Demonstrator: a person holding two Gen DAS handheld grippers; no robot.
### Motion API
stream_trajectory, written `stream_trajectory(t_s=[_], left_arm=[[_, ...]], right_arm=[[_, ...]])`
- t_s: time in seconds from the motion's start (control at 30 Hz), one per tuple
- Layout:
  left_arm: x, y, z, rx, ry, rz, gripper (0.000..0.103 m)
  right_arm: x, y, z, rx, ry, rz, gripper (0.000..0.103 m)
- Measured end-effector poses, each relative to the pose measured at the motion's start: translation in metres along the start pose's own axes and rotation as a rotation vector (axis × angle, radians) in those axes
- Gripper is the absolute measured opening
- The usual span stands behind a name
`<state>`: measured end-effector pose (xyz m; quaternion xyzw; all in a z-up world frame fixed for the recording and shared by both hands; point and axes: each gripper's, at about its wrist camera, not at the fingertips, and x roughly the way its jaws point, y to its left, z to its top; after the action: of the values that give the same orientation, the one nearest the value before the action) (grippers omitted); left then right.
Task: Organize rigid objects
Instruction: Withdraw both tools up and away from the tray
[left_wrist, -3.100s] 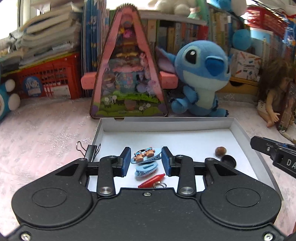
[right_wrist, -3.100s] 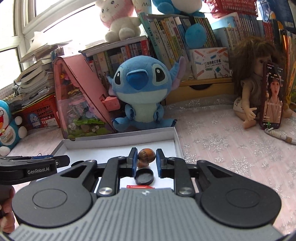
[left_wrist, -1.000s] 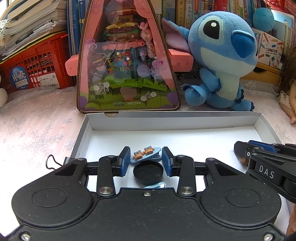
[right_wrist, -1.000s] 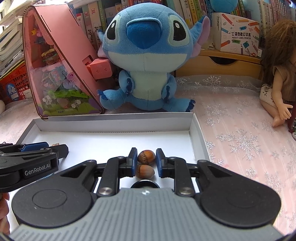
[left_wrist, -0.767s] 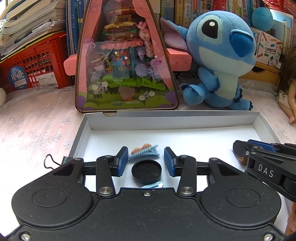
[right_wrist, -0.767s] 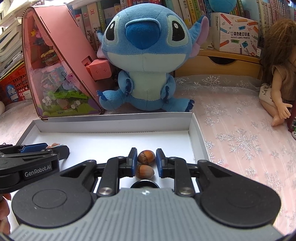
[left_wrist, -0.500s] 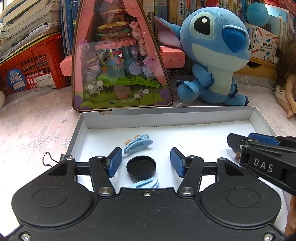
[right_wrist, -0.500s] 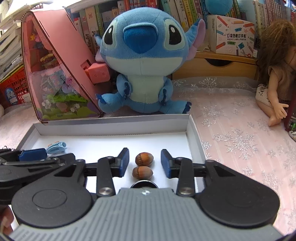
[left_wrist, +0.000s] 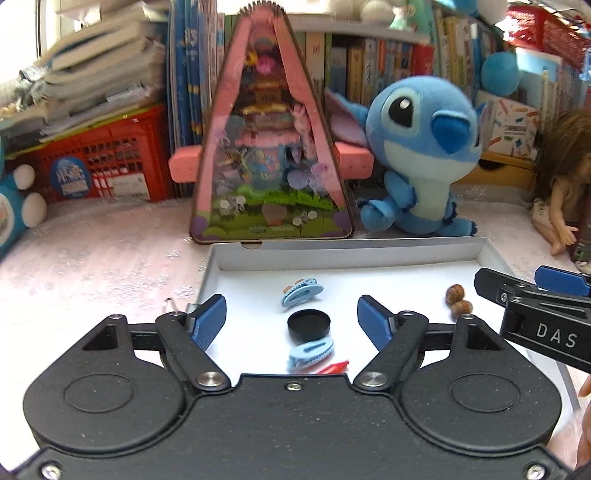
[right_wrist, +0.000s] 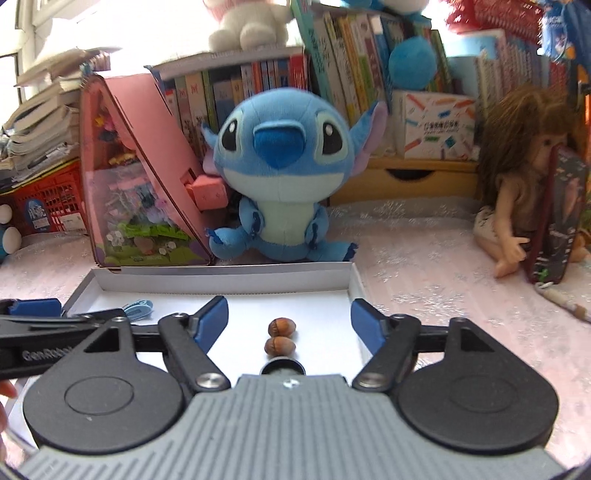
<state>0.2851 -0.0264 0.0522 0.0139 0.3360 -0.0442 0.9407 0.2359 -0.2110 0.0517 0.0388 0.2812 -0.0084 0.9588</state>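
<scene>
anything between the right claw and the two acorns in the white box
Nothing visible does. The right claw is open, its jaws just widened, and the two brown acorns lie bare on the shallow white cardboard box floor straight ahead between its fingers.

White matt cardboard tray (left_wrist: 347, 251) holds glossy brown acorns (right_wrist: 281, 335), a matt black plastic cap (left_wrist: 308, 324) and smooth pale-blue plastic hair clips (left_wrist: 302, 291).

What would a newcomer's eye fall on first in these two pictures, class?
Most likely the big blue plush toy sitting just behind the white tray, beside the pink triangular playset. Next come the small things inside the tray: two acorns lying close together towards its right side, and a black round lid between two blue hair clips. Both grippers stand open, holding nothing.
</scene>
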Motion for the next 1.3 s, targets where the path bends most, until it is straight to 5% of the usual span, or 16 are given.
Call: stream_trajectory(t_s=[0.3,0.63,1.0,1.3], left_arm=[[-0.07,0.003,-0.031,0.029,-0.093,-0.029,0.079],[-0.122,0.008,-0.096,0.016,-0.094,-0.04,0.08],[-0.112,0.014,-0.15,-0.011,-0.023,-0.012,0.08],[-0.096,0.009,-0.158,0.009,-0.022,0.027,0.084]], right_arm=[[-0.063,-0.001,-0.025,0.007,-0.077,0.01,0.088],[-0.115,-0.003,-0.077,-0.012,-0.112,0.009,0.092],[-0.114,-0.001,-0.124,-0.078,-0.034,-0.009,0.093],[-0.096,0.003,-0.132,-0.094,0.055,-0.003,0.097]])
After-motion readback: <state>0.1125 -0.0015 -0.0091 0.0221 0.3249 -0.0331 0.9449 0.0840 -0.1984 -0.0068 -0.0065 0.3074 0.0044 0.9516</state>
